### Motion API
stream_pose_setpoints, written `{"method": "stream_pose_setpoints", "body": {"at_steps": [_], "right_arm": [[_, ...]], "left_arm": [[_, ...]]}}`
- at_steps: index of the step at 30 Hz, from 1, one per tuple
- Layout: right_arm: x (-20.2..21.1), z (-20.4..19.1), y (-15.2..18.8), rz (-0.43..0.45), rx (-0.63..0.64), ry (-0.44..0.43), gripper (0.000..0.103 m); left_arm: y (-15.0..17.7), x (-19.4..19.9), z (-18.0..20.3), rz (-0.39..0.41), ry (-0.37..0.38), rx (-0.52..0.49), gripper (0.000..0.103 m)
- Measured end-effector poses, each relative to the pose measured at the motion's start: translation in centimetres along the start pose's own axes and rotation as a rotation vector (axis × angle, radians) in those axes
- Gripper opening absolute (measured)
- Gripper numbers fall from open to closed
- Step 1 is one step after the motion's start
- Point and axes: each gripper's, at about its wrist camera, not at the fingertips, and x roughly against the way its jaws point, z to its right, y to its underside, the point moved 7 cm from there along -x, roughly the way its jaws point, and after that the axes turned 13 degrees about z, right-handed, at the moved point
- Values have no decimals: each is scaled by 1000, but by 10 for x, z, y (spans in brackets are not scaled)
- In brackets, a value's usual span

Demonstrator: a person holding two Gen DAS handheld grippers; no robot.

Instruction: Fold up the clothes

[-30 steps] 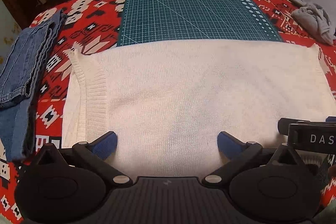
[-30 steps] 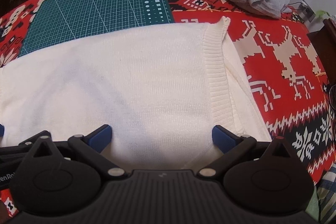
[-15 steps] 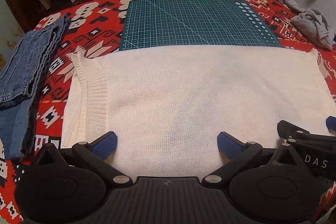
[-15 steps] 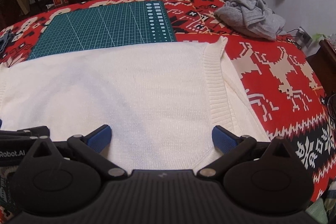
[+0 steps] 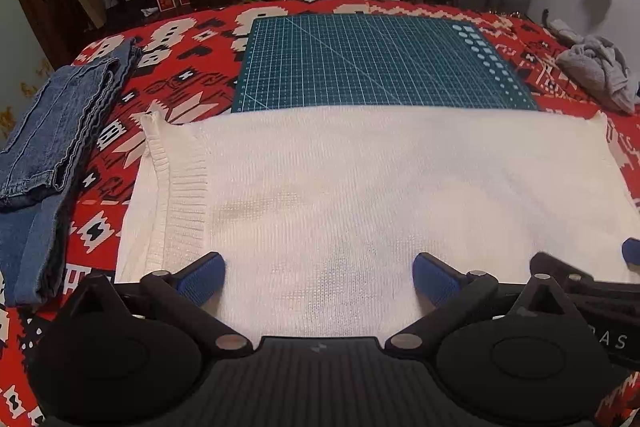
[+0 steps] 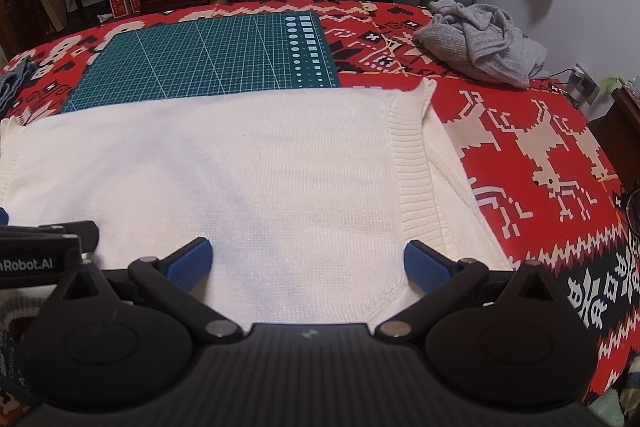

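A cream knit sweater lies flat and folded across the red patterned cloth, ribbed bands at its left and right ends. My left gripper hovers open over the sweater's near left part, blue pads wide apart with nothing between them. My right gripper is open over the near right part, close to the ribbed band. Each gripper's body shows at the edge of the other's view.
A green cutting mat lies beyond the sweater, partly under its far edge. Folded blue jeans rest at the left. A crumpled grey garment sits at the far right. Furniture and hanging clothes stand behind the table.
Both grippers have pulled back and tilted up, so more of the room behind the table shows. They stay open and the sweater has not moved.
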Motion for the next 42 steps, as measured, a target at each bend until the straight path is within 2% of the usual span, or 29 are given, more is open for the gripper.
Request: {"method": "stream_pose_setpoints", "body": {"at_steps": [1,2,6,9,13,18,21,23,24,26,27,28,31,32,36,38,42], "right_arm": [[1,0,-1,-4,6,-4,103],[4,0,-3,1,16,-4,103],[25,-1,-26,104,26,-37,103],[35,-4,-42,160,27,-69,103],[37,-7,-50,160,12,-110,102],[33,-9,-57,149,3,-123,97],[30,-7,-60,144,18,-125,88],[28,-5,-61,125,23,-134,80],[27,-5,-62,113,28,-144,77],[25,-4,-66,95,37,-165,59],[25,-4,-69,91,41,-174,54],[25,-5,-72,93,64,-178,43],[23,-8,-77,103,144,-190,35],[21,-10,-75,103,167,-193,27],[9,-18,-62,80,186,-212,19],[3,-21,-59,70,184,-222,10],[-7,-21,-56,59,170,-234,7]], "left_arm": [[-3,3,-1,17,10,15,90],[-7,7,-2,39,23,34,89],[-30,27,-11,180,69,111,89],[-49,35,-16,265,84,116,89],[-60,28,-23,290,108,154,88],[-67,18,-23,297,125,139,76],[-65,14,-20,284,149,126,73],[-62,10,-19,253,177,128,60],[-61,8,-19,240,186,132,60],[-59,5,-20,215,201,142,57],[-58,4,-20,209,209,149,55],[-57,4,-20,204,217,156,51],[-55,2,-20,194,246,183,50],[-55,1,-21,189,254,192,46],[-51,-4,-17,158,272,188,32],[-49,-5,-14,146,281,174,24],[-46,-6,-8,132,313,165,18]]}}
